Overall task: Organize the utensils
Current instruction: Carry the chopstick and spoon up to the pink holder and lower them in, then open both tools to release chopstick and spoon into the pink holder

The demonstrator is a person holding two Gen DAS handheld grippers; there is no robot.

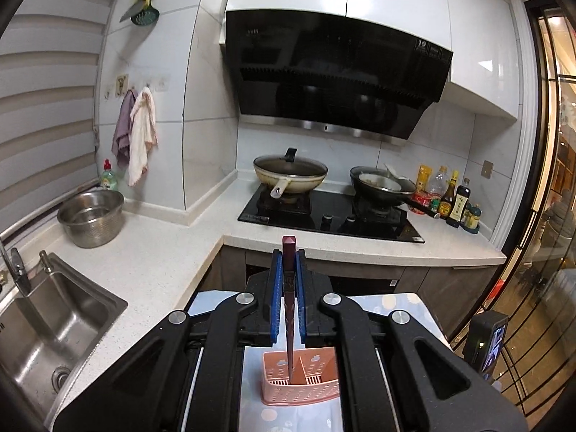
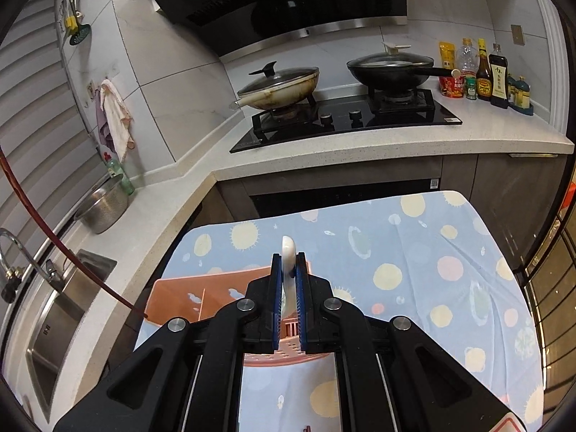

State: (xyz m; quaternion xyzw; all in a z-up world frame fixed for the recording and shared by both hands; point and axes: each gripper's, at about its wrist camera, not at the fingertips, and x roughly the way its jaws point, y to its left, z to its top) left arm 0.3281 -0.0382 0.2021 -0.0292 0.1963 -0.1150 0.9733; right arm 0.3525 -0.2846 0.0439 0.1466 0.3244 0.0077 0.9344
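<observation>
**Two utensils held over one small holder**

While the left gripper (image 1: 289, 280) is clamped on a dark purple-brown chopstick with a squared top (image 1: 289, 288), the stick hangs almost upright and its thin tip reaches into the left compartment of the pink perforated plastic utensil holder (image 1: 301, 378), at about 6 o'clock in the left wrist view. I cannot tell if the tip touches the slotted bottom.

The right gripper (image 2: 289, 280) is closed on a white glossy ceramic spoon (image 2: 288, 262). Its rounded end sticks out past the blue ribbed pads at 12 o'clock, and the pink holder lies just below the jaws, partly hidden.

Risks, in my judgement: the holder is light plastic and stands on a soft blue cloth with pale dots (image 2: 414, 252), so a sideways push from the stick could tip or slide it. The chopstick is slim and smooth, so it may lean against the wall when it is let go. The spoon is slippery and brittle; held by a narrow part, it can turn in the pads, and a fall could chip it. Both tools are near one small holder, so they could collide.

Farther out, at 9 o'clock, is a speckled white stone counter (image 1: 151, 262) with a steel sink (image 1: 54, 334).
</observation>
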